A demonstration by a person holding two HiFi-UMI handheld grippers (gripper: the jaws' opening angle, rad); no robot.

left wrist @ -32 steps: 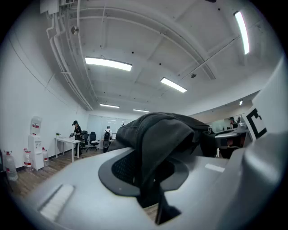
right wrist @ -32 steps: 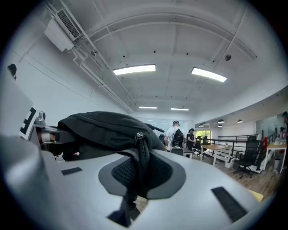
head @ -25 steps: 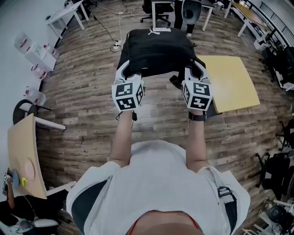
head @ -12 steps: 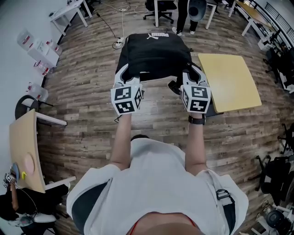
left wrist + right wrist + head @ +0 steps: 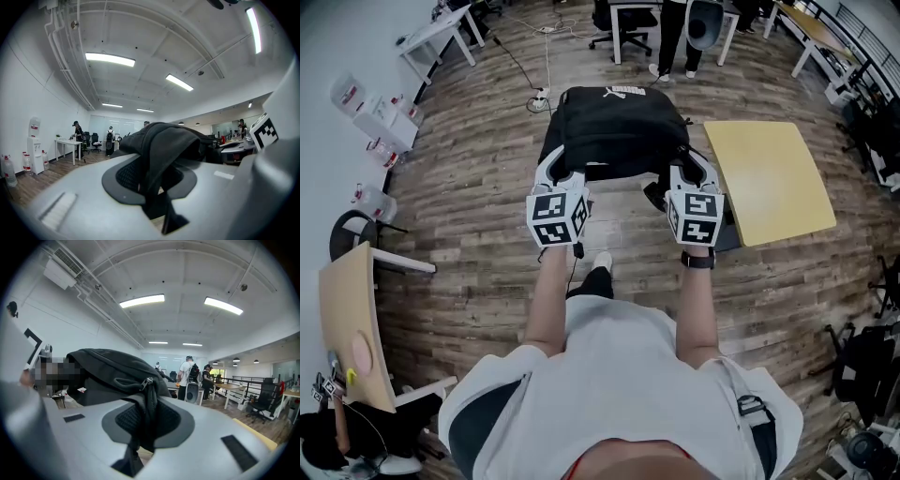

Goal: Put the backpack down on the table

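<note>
Now, left gripper (image 5: pixel 560 167): its fingers (image 5: pixel 65 197) stand almost together, pinching a fold of the black backpack (image 5: pixel 619 117).
Right gripper (image 5: pixel 694 169): its fingers (image 5: pixel 220 427) are almost together too, clamped on the backpack's zippered edge.
Backpack: it hangs between both grippers above the wood floor (image 5: pixel 478 206), not on the tabletop (image 5: pixel 773 173); its right side is just beside the tabletop's left edge.
Change: grippers and backpack sit lower in the head view than a second ago; both grips are unchanged; the person's shoe (image 5: pixel 600 262) now shows beneath them.
</note>
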